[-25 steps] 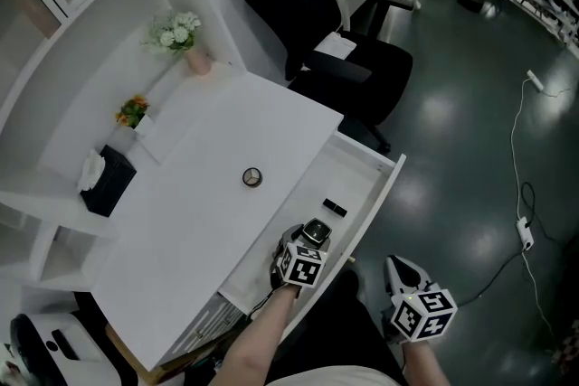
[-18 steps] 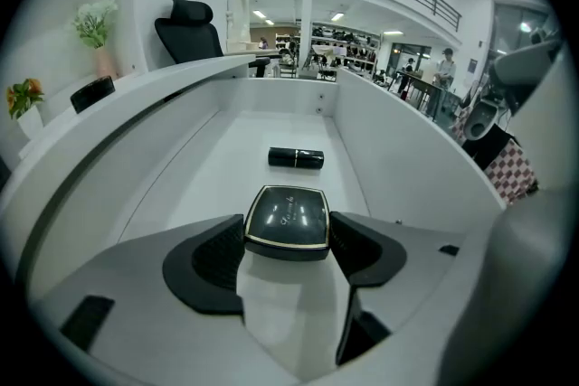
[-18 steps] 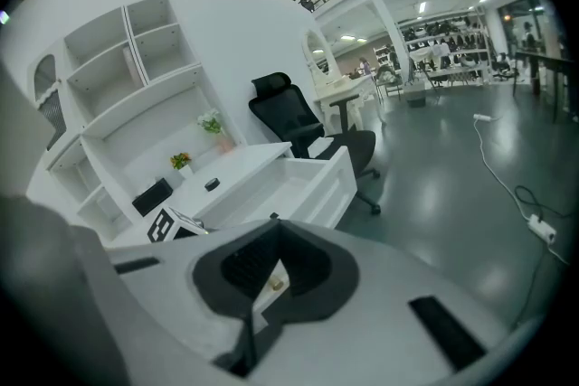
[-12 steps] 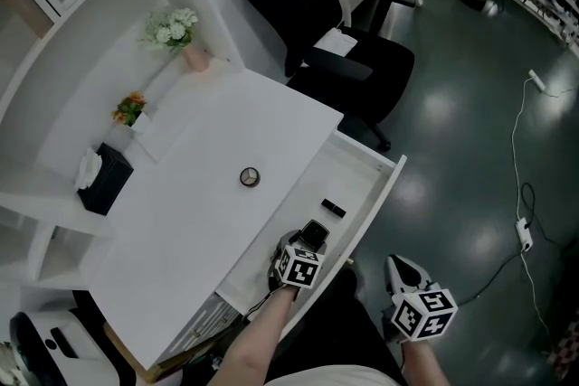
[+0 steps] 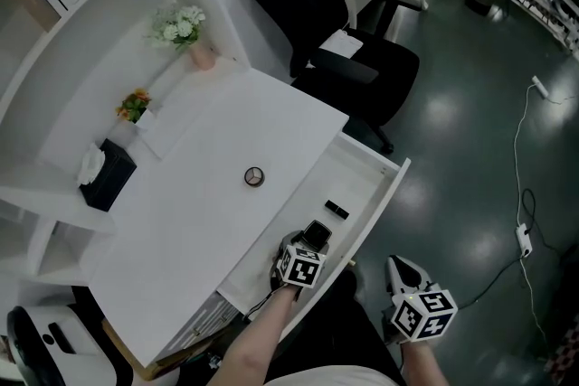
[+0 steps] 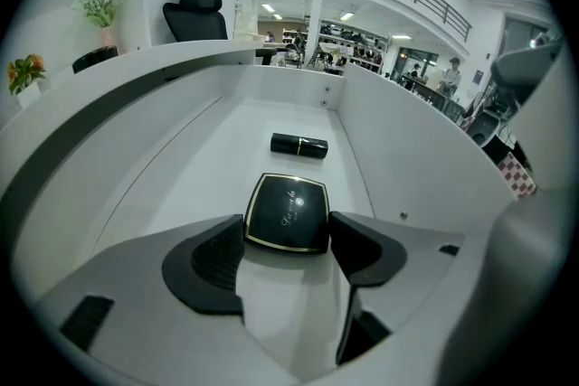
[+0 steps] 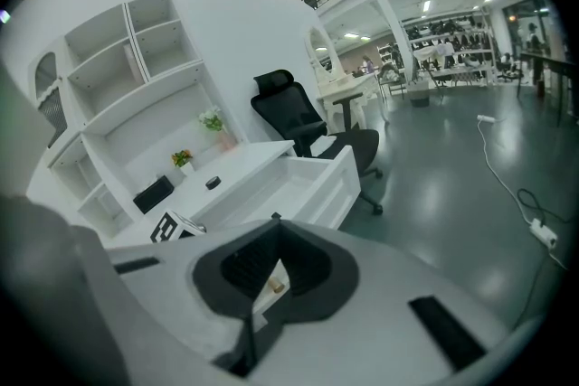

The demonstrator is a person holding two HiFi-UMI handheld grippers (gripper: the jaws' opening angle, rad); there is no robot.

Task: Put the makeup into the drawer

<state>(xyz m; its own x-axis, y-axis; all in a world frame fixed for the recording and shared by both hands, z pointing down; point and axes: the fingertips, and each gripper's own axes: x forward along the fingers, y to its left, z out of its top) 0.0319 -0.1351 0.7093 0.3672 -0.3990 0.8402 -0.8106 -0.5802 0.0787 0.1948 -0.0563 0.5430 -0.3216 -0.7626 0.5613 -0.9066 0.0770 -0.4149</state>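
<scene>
My left gripper (image 5: pixel 312 241) reaches into the near end of the open white drawer (image 5: pixel 362 172) and is shut on a black square compact with a gold rim (image 5: pixel 316 234). In the left gripper view the compact (image 6: pixel 288 211) sits between the two dark pads (image 6: pixel 217 253), low over the drawer floor (image 6: pixel 226 149). A black lipstick tube (image 6: pixel 298 145) lies further along the drawer (image 5: pixel 336 210). A small round makeup pot (image 5: pixel 254 176) rests on the desk top. My right gripper (image 5: pixel 403 271) hangs beside the drawer front over the floor, its tips together and empty (image 7: pixel 276 226).
A black office chair (image 5: pixel 335 23) stands at the drawer's far end. On the desk's back ledge are a black tissue box (image 5: pixel 107 178), a small orange plant (image 5: pixel 134 107) and a pink vase of white flowers (image 5: pixel 185 32). A cable (image 5: pixel 525 194) trails on the dark floor.
</scene>
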